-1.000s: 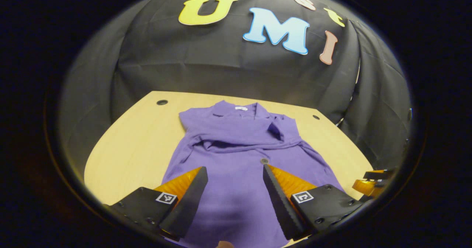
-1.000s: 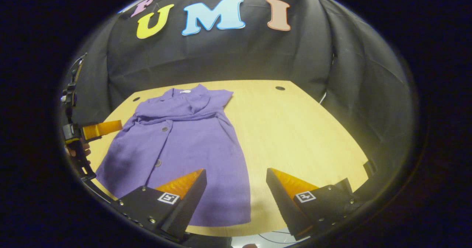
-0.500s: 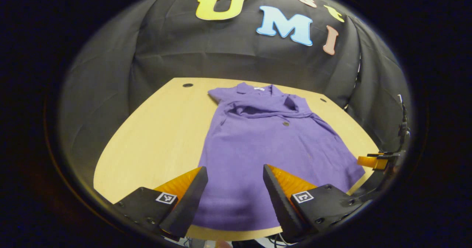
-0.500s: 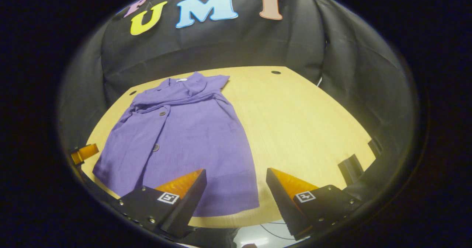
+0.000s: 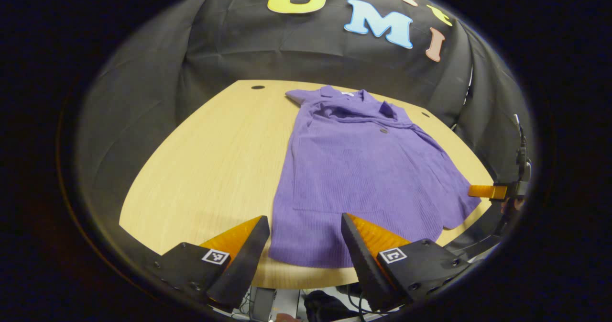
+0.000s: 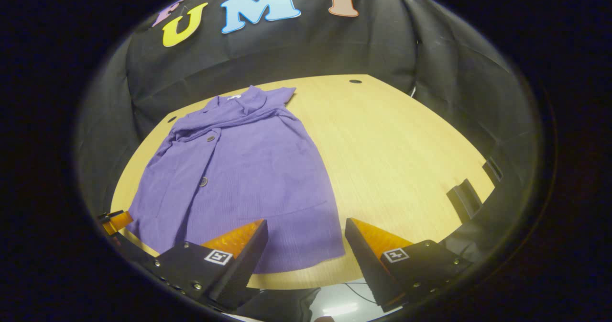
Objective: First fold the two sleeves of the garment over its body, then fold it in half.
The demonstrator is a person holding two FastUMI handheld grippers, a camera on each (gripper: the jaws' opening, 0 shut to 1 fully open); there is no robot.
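Sleeves look already folded: in both views a band of bunched purple cloth lies across the chest of the garment [image 5: 363,169], just below the collar [image 5: 342,94], and no sleeve sticks out past either side edge. That is a judgement from the shape; exactly how each sleeve lies in that bunch is too small to tell. The half fold is not yet done, since the garment lies at full length on the wooden table [image 5: 210,159], collar at the far end and hem [image 5: 306,260] at the near edge.

The left gripper [image 5: 305,224] hangs over the near table edge with its fingers wide apart and nothing between them. The hem's left corner lies just ahead of the gap, and the body of the garment runs away beyond the right finger.

The right gripper [image 6: 306,226] is likewise spread wide and holds nothing. In the right gripper view the hem's right corner [image 6: 334,252] lies in the gap between the fingers, a little nearer the right one, and most of the garment [image 6: 239,173] stretches off past the left finger.

What is left, as I read it, is to pinch the two hem corners and carry them up to the collar, or the reverse, to halve the garment.
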